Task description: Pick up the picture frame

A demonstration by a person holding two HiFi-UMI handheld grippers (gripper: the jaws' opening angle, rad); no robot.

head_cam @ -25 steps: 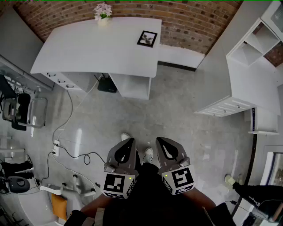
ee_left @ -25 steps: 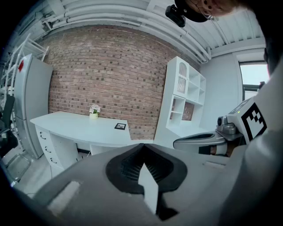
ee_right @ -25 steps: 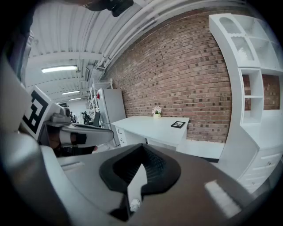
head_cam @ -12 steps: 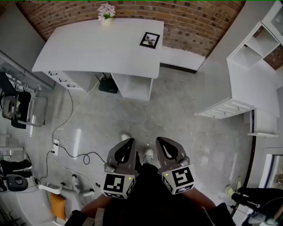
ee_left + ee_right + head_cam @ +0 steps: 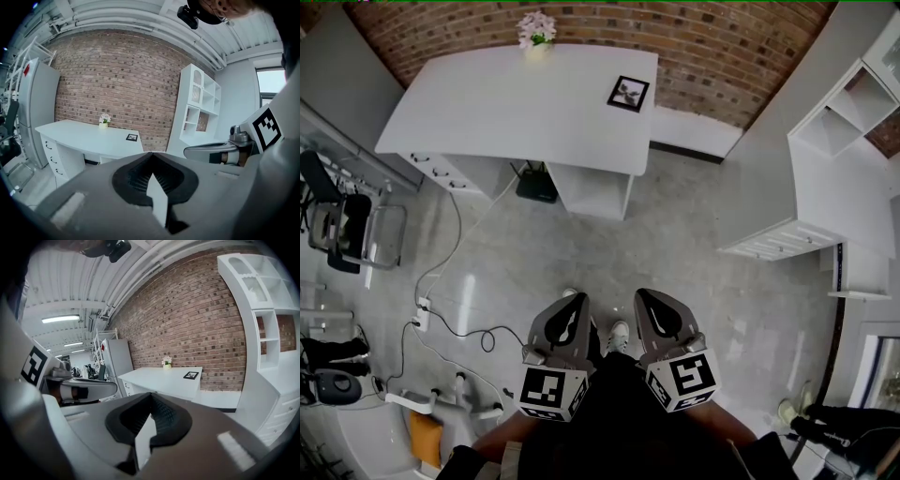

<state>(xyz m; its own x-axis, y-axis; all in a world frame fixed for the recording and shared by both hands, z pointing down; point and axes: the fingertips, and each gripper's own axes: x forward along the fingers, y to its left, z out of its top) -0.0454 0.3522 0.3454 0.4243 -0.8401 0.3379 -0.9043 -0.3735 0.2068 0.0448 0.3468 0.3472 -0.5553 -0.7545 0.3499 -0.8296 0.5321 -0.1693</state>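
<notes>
The picture frame (image 5: 628, 93), small and black with a white mat, lies flat on the right end of the white desk (image 5: 506, 103) against the brick wall. It also shows far ahead in the left gripper view as the frame (image 5: 132, 137) and in the right gripper view as the frame (image 5: 191, 375). My left gripper (image 5: 575, 302) and right gripper (image 5: 647, 298) hang side by side over the floor, far short of the desk. Both are shut with nothing between the jaws, as the left gripper (image 5: 151, 153) and right gripper (image 5: 150, 394) show close up.
A pot of pink flowers (image 5: 536, 28) stands at the desk's back edge. A black box (image 5: 536, 185) sits under the desk, and cables (image 5: 441, 309) trail across the floor at left. A white shelf unit (image 5: 834, 178) fills the right side; chairs (image 5: 347, 234) stand at left.
In the head view the desk and frame have drifted a little right and down. Both grippers keep their places and stay shut.
</notes>
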